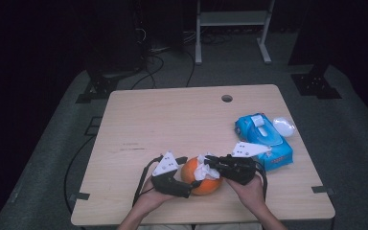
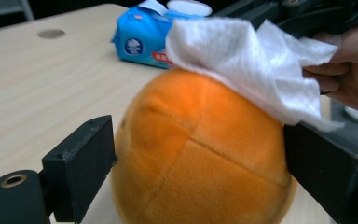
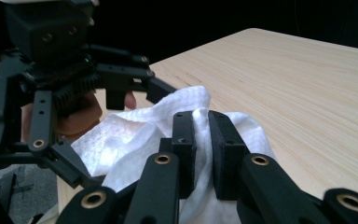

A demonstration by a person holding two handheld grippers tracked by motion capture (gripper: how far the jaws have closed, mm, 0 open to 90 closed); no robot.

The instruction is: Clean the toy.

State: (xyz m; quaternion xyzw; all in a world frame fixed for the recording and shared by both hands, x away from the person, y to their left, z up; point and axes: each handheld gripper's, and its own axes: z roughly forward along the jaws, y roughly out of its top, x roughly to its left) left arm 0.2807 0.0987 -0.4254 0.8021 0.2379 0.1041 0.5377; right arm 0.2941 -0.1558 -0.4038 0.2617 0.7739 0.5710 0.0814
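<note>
1. Jaws of the right gripper (image 3: 200, 154) are clamped together on a fold of a white wet wipe (image 3: 135, 140); the cloth bulges out above and to both sides of the pads.
2. Jaws of the left gripper (image 2: 196, 163) stand wide on either side of a round orange plush ball (image 2: 200, 154). Its left pad sits just beside the plush with a thin gap, and at the right pad I cannot tell whether it touches, so the ball is not visibly squeezed.
3. From the high view, both grippers meet at the near edge of the light wooden table (image 1: 172, 120), the left gripper (image 1: 184, 184) at the ball's left and the right gripper (image 1: 210, 163) at its upper right.
4. That wipe is draped over the top of the ball, which rests on the table.
5. Farther back, to the right, lies a blue soft pack of wipes (image 1: 263, 139) with its white lid flipped open.
6. Beyond, a small round hole (image 1: 227, 98) pierces the tabletop near its far edge.
</note>
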